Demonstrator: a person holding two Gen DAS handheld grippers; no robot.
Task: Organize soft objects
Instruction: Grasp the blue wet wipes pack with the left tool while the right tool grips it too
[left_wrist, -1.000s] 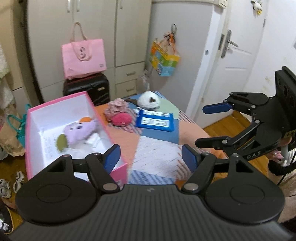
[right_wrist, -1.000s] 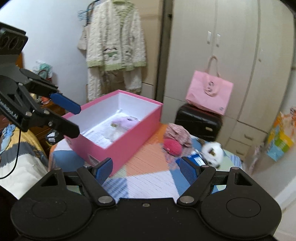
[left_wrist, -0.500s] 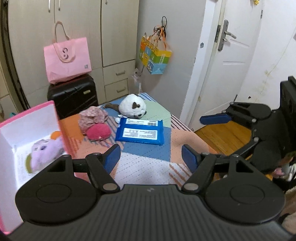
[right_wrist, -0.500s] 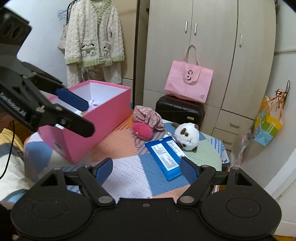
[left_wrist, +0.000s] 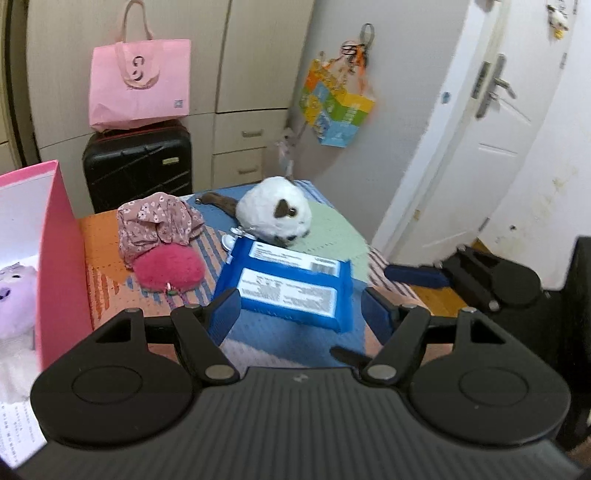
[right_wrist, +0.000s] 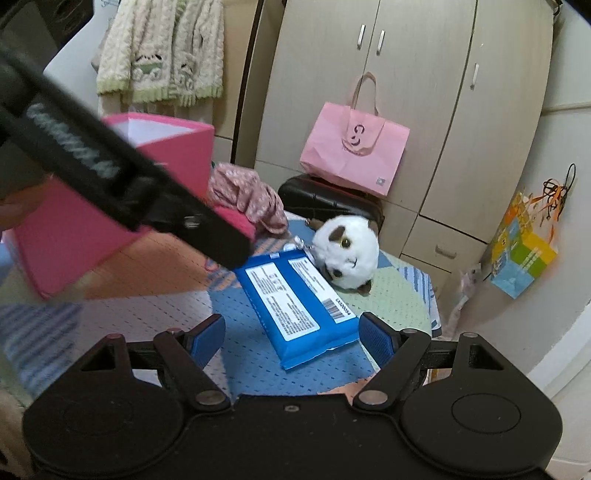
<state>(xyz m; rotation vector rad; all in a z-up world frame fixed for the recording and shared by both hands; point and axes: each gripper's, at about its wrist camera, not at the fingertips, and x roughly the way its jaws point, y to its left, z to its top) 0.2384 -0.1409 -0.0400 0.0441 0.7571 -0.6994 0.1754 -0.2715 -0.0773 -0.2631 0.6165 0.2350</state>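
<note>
A white plush cat (left_wrist: 274, 212) lies beside the flat blue wipes pack (left_wrist: 291, 282); floral cloth (left_wrist: 157, 219) drapes a fuzzy red pouch (left_wrist: 170, 266); a lilac toy (left_wrist: 14, 295) sits in the pink box (left_wrist: 61, 258).

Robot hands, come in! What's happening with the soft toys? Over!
Left gripper open, empty. Right gripper open, empty. Blue pack lies ahead of both, white plush touching its far end. Nothing in the way.
</note>
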